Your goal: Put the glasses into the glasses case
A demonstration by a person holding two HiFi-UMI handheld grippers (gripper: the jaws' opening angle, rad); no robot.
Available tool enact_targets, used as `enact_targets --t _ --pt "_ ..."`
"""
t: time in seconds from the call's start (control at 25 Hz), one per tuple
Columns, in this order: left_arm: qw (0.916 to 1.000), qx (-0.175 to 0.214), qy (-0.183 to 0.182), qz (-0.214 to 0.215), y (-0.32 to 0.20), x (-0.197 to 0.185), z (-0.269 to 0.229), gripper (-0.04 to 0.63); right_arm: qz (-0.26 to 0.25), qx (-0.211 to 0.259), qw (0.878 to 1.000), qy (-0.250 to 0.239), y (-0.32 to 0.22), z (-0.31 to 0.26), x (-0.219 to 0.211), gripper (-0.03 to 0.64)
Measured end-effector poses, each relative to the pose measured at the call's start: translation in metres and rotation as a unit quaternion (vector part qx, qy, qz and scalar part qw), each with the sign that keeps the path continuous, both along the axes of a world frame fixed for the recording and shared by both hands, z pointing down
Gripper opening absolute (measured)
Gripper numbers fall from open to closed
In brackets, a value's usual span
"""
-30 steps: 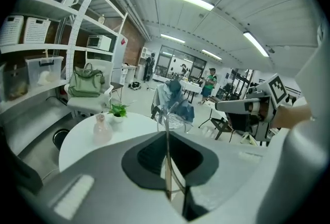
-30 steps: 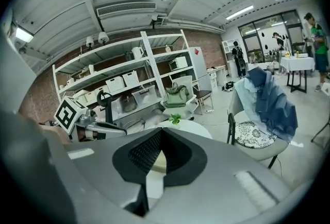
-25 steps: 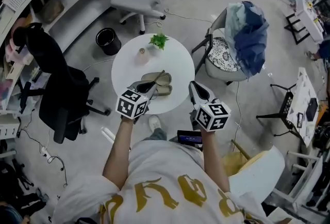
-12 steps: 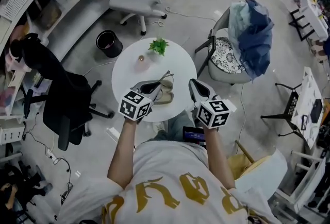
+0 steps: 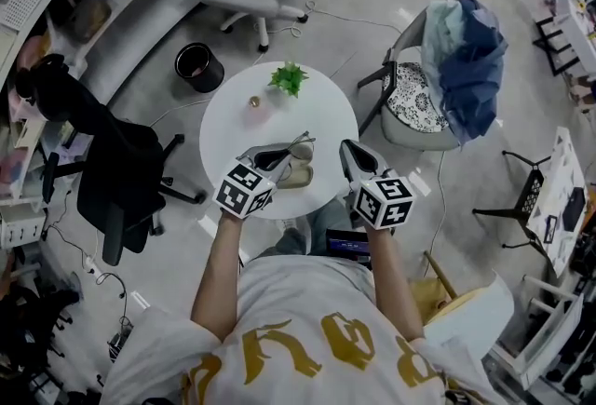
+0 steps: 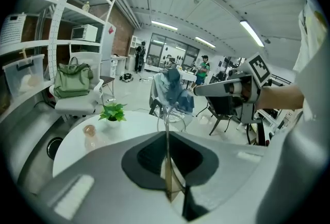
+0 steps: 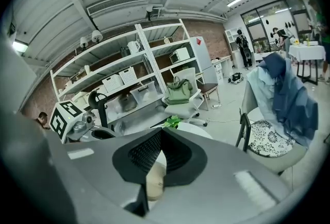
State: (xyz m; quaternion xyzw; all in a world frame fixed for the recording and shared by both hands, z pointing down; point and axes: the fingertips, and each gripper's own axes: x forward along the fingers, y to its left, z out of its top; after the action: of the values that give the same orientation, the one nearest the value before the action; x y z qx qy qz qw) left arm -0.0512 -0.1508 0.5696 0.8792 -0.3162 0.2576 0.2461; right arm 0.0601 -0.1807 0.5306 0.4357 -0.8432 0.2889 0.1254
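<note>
The left gripper (image 5: pixel 277 155) has its jaws closed on the glasses (image 6: pixel 167 127), pinching a thin part of the frame. The rest of the frame projects forward past the jaw tips, over the round white table (image 5: pixel 228 119).

The right gripper (image 5: pixel 347 150) has its jaws closed tip to tip with nothing gripped. It sits over the table's near right edge.

The open glasses case (image 5: pixel 298 176) lies on the table between the two grippers, just beside and below the left jaw tips. Its long axis appears to run roughly across the person's front, though the left gripper covers part of it.

Judgement: the left gripper is nearer and carries the load. The coming move requires lowering the glasses with the frame aligned along the case's long axis. A folded-out temple could catch on the case rim.
</note>
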Motion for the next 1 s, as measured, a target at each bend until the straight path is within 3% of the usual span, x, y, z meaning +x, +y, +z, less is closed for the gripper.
enact_targets --t 0.36,0.6,1.0 --pt "0.9991 -0.033 -0.026 0.007 0.004 -0.005 0.036 0.015 -0.007 -0.017 1.000 0.021 0.001 0.024 0.005 0.026" --pt "0.9940 -0.038 -0.088 0.053 0.015 -0.009 0.059 0.015 -0.010 -0.016 0.999 0.045 0.000 0.041 0.004 0.026" --pt "0.9855 -0.047 -0.125 0.106 0.017 -0.005 0.084 0.015 -0.011 -0.024 0.999 0.048 -0.001 0.057 0.002 0.026"
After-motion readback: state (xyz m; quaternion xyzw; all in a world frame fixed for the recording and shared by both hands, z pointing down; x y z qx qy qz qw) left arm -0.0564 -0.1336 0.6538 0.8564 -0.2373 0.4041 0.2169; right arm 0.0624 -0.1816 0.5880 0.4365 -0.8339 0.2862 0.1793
